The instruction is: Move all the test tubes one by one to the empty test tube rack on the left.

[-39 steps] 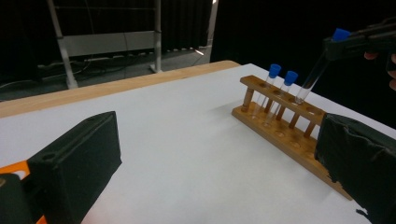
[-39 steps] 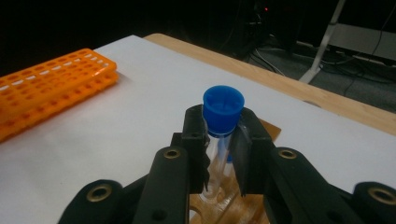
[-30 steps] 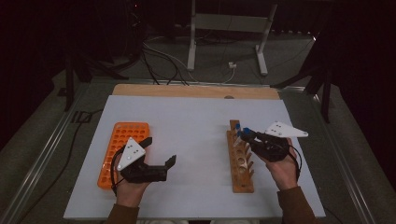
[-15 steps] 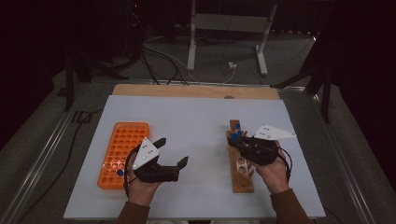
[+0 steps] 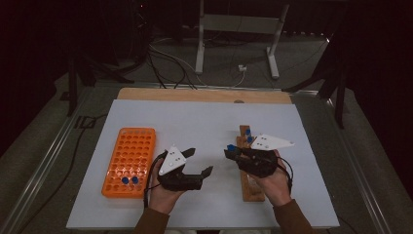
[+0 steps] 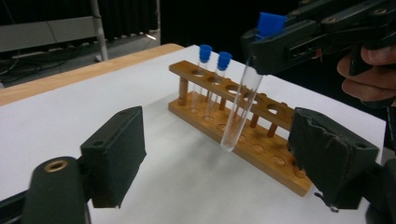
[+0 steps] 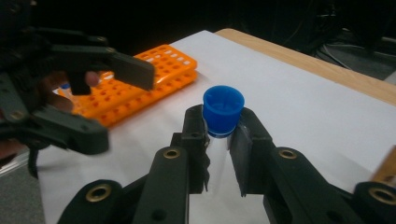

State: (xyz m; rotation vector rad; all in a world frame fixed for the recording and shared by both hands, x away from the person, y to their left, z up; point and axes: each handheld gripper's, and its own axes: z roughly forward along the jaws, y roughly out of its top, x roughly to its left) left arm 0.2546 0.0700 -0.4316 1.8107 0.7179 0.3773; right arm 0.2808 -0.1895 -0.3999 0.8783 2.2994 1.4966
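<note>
My right gripper (image 5: pixel 230 152) is shut on a clear test tube with a blue cap (image 7: pixel 223 111), gripped just under the cap and held upright above the white table, left of the wooden rack (image 5: pixel 252 187). In the left gripper view that tube (image 6: pixel 240 107) hangs in front of the wooden rack (image 6: pixel 243 140), where two more blue-capped tubes (image 6: pixel 205 70) stand at the far end. My left gripper (image 5: pixel 199 162) faces the tube from a short way off. Its jaws are open and have just been closing, with nothing between the pads (image 6: pixel 116 154).
An orange rack (image 5: pixel 129 158) with many holes lies at the left of the table, two blue caps (image 5: pixel 129 180) at its near end. The wooden table edge (image 5: pixel 204 95) runs along the back. Cables and a metal stand (image 5: pixel 234 29) sit on the floor beyond.
Both hands have come toward the middle of the table. The right gripper carried the tube leftward off the wooden rack, and the left gripper moved right, away from the orange rack, with its jaws narrowing.
</note>
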